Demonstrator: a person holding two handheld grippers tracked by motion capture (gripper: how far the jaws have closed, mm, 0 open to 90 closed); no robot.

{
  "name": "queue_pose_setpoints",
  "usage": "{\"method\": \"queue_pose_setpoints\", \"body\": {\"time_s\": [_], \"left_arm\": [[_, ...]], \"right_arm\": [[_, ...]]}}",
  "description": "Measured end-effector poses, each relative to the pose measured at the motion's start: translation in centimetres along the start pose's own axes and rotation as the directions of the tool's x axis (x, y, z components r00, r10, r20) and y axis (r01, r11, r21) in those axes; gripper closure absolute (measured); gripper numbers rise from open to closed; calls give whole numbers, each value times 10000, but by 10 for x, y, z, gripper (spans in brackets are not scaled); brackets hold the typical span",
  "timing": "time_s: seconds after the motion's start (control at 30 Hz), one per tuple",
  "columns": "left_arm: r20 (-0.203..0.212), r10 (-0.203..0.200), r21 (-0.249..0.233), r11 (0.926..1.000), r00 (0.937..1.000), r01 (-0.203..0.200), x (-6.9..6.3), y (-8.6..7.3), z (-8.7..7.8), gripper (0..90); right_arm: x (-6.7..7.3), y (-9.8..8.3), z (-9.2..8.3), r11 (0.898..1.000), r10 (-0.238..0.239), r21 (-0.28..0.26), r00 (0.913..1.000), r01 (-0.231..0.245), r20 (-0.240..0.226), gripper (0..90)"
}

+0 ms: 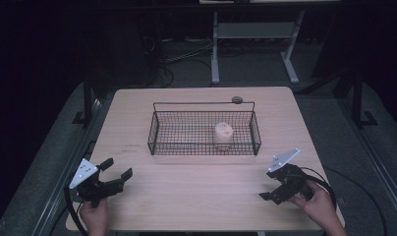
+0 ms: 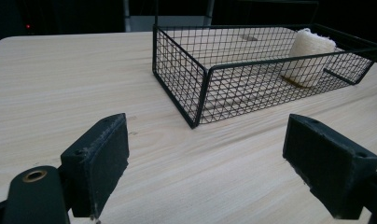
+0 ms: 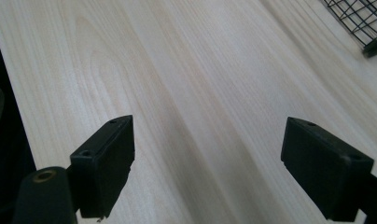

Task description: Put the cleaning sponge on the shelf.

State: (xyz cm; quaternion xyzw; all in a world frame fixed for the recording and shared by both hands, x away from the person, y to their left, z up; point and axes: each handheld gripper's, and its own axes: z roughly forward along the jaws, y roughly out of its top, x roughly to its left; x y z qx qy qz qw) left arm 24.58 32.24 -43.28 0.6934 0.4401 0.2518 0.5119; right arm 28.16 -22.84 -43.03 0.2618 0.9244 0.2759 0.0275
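Note:
A black wire basket (image 1: 156, 129) stands on the middle of the wooden table (image 1: 201, 191). Inside it, toward its right end, an off-white roll (image 1: 223, 134) stands upright. The left gripper view has the basket (image 2: 203, 88) ahead with the roll (image 2: 310, 56) at its far right. My left gripper (image 1: 117, 170) rests near the table's front left corner, open, nothing between its jaws. My right gripper (image 1: 269, 185) is low over the front right of the table, open and empty, its jaws pointing left across bare wood. A basket corner (image 3: 371, 28) sits at the top right of the right gripper view.
A small dark round object (image 1: 237, 100) lies on the table just behind the basket. Beyond the table's far edge stands a white frame (image 1: 215, 54) with cables on a dark floor. Bare wood stretches between the two grippers.

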Motion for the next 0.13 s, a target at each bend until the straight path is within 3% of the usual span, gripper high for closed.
{"method": "queue_pose_setpoints", "body": {"time_s": [0.13], "left_arm": [[7,-8,9,10000,10000,8,0,0,1,138]], "right_arm": [[4,-7,-2,9998,164,-143,9999,-164,-27,168]]}}
